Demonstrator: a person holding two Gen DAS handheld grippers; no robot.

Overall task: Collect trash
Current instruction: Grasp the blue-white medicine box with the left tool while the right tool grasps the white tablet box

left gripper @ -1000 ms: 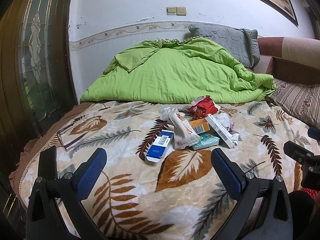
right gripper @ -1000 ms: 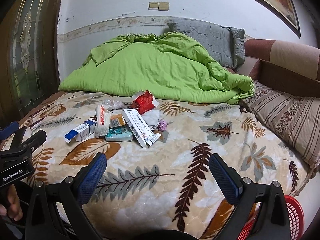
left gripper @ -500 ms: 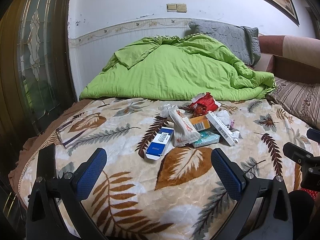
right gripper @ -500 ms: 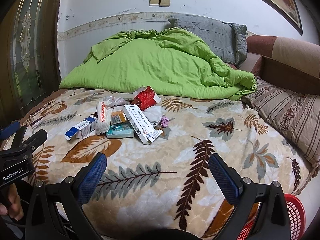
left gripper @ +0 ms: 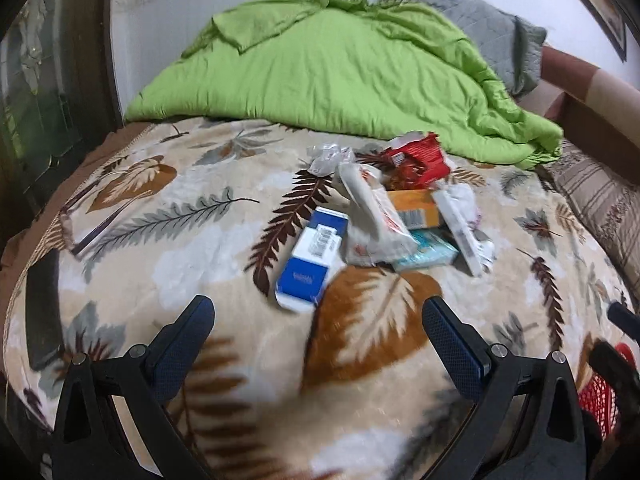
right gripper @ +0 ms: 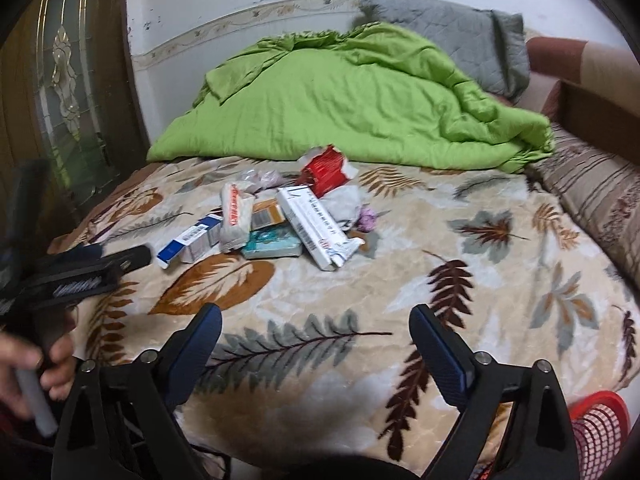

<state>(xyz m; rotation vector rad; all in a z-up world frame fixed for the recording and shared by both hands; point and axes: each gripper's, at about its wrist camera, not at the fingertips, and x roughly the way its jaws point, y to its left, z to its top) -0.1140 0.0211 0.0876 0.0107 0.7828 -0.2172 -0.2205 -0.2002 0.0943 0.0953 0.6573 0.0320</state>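
Both grippers spread wide, empty, hovering over the near edge of the bed.

Left gripper (left gripper: 316, 328) fully apart, touching nothing, blue-and-white box (left gripper: 311, 261) just ahead between its pads. Trash pile (right gripper: 276, 216) mid-bed on leaf-print blanket (right gripper: 400, 280): white packet (right gripper: 236, 216), orange box, teal pack, long white box (right gripper: 312, 226), red wrapper (right gripper: 326, 170). Right gripper (right gripper: 316, 332) equally apart, gripping nothing, pile well ahead and left. Red basket (right gripper: 600, 428) at lower right.

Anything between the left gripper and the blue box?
No objects: only bare leaf-print blanket lies between the open left gripper and the blue box, as the left wrist view shows.
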